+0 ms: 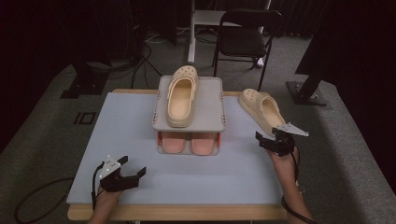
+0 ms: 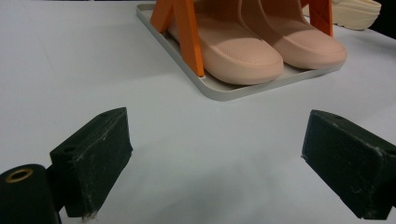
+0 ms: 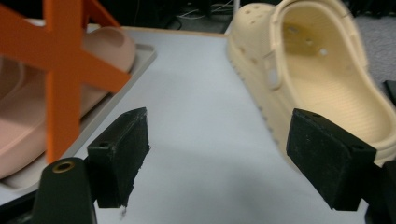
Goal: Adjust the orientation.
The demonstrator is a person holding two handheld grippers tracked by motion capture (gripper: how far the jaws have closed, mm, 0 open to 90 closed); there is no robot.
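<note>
A cream clog (image 1: 181, 95) lies on the top shelf of a grey two-tier rack (image 1: 208, 112) at the middle of the table. Two pink slippers (image 1: 189, 142) sit side by side on its lower tray. A second cream clog (image 1: 261, 108) lies on the table to the right of the rack. My right gripper (image 1: 268, 137) hovers open just short of that clog's heel. In the right gripper view the clog (image 3: 327, 79) sits ahead and to the right of the wide jaws (image 3: 217, 149), with nothing between them. My left gripper (image 1: 133, 165) rests open near the front left, facing the slippers (image 2: 243, 51).
The pale blue tabletop (image 1: 126, 140) has bare room on its left and front. Orange cross braces (image 3: 60, 70) hold up the rack's top shelf. A black folding chair (image 1: 245, 37) and cables stand on the floor beyond the table.
</note>
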